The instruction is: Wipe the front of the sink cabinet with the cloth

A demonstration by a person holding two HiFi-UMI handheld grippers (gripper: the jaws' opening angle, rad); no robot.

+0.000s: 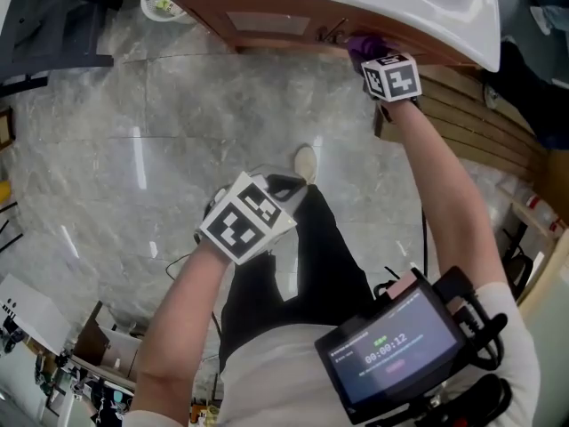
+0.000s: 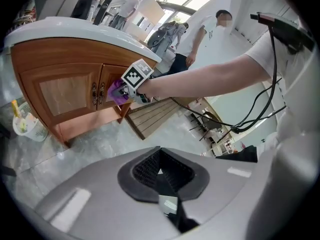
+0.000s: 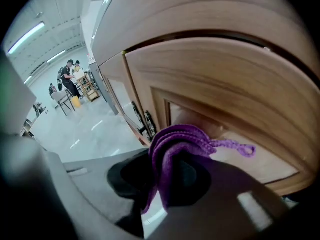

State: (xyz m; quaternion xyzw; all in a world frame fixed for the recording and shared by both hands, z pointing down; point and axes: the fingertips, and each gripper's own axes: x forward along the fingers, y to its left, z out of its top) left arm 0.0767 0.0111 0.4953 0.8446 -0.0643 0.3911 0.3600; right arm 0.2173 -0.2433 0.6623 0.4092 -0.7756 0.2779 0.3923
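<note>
A: R gripper (image 3: 170,176)?
B: Clamped on purple cloth (image 3: 182,139). Wad seems pressed to sink cabinet (image 3: 225,79) door panel, 12 o'clock in head view, under sink (image 1: 427,7). Prob. for flat wiping contact.
A: L gripper (image 2: 160,170)?
B: Jaws together, nothing between. Held at 7 o'clock from cloth, well apart, out of the way.
A: Handles (image 3: 144,120)?
B: Just beside cloth, 10 o'clock side. Poss. snag risk.

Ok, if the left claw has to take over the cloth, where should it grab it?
Probably the thick folded bunch of the cloth standing out past the right claw, not the thin loop at its side. The door is just ahead and the right claw behind, so bring the left claw in from the left, the side of the handles, opened first.
</note>
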